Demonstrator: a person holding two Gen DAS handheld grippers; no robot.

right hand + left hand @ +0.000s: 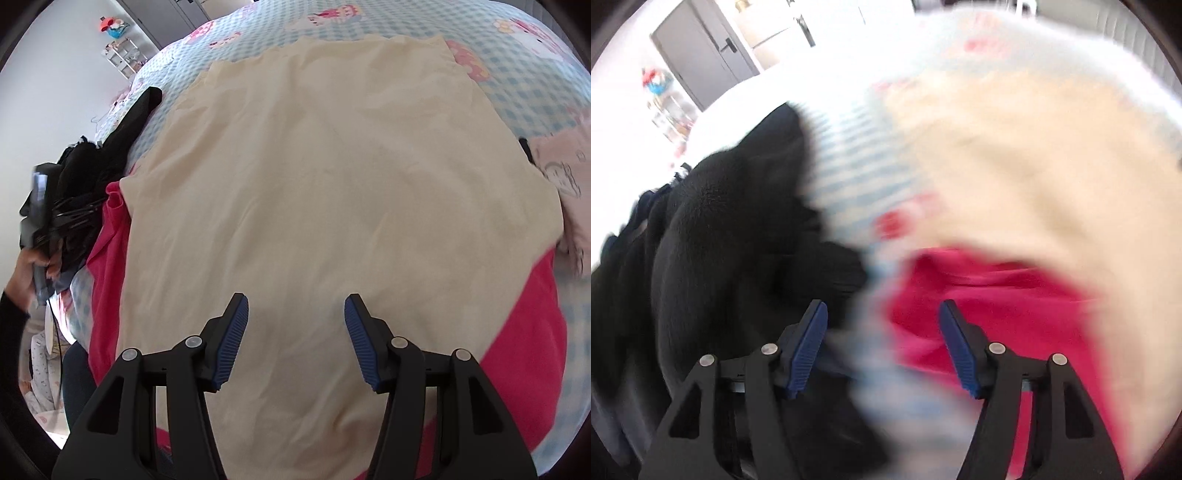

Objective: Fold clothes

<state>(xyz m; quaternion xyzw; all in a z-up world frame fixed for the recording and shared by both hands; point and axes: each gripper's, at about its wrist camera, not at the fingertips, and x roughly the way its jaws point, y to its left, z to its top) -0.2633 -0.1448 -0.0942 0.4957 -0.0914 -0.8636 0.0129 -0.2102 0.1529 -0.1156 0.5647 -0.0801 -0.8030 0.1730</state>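
On the checked cartoon bedspread (517,66) a cream garment (314,177) lies spread flat over a pink one (524,325), with a heap of black clothes (110,155) just beside its left edge. The right gripper (295,325) hovers above the cream cloth, jaws apart and empty. The left gripper (882,332), in a blurred view, is also spread wide, gripping nothing, over where the black pile (738,229) meets the pink fabric (979,295).

Bright daylight throughout; the left wrist view is motion-blurred and overexposed, the right sharp, both fisheye-warped.
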